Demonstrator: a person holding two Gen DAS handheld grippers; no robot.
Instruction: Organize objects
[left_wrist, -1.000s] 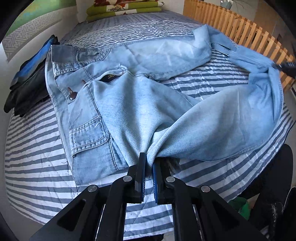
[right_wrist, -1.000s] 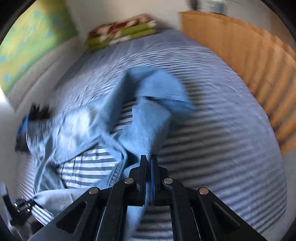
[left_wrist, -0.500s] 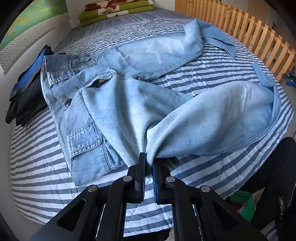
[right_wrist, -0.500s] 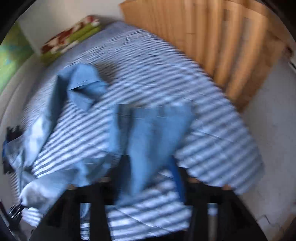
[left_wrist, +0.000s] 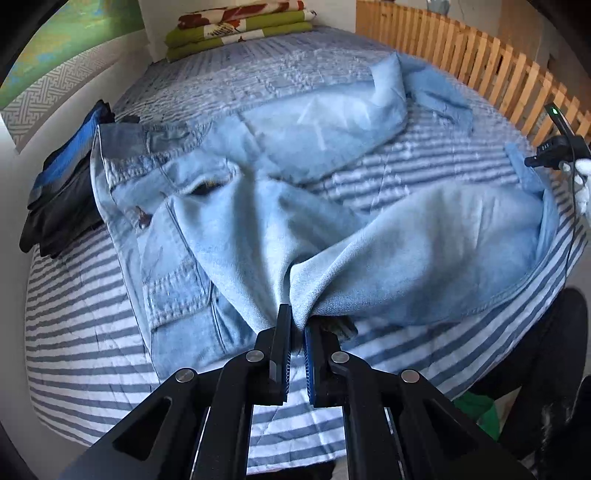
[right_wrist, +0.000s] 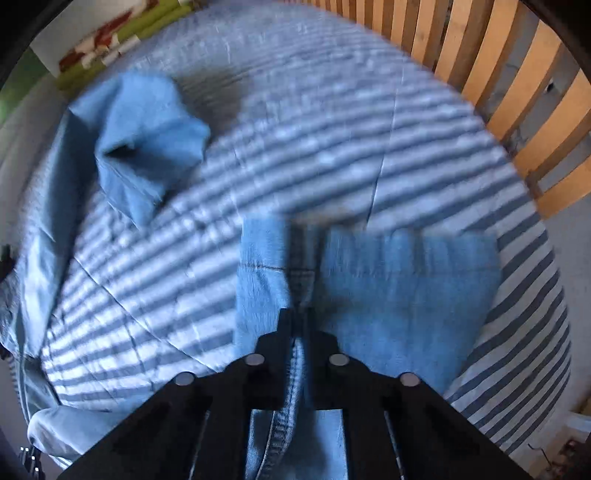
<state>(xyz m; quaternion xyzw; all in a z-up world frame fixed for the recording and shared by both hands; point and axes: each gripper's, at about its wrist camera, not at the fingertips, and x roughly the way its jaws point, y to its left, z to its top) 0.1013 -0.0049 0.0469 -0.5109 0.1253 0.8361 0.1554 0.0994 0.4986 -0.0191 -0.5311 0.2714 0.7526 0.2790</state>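
Left gripper (left_wrist: 297, 328): jaws clamped on a crotch fold of the light denim jeans (left_wrist: 258, 206). Right gripper (right_wrist: 299, 325): jaws closed on a leg hem. Jeans lay spread, unfolded, on the striped bed (left_wrist: 74, 332); a dark folded stack (left_wrist: 62, 199) sat alongside. Folding judged barely started.

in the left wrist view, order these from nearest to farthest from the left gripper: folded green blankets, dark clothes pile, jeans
1. jeans: pinched in the left gripper, bottom centre.
2. dark clothes pile: left edge of the bed.
3. folded green blankets: far end, top.
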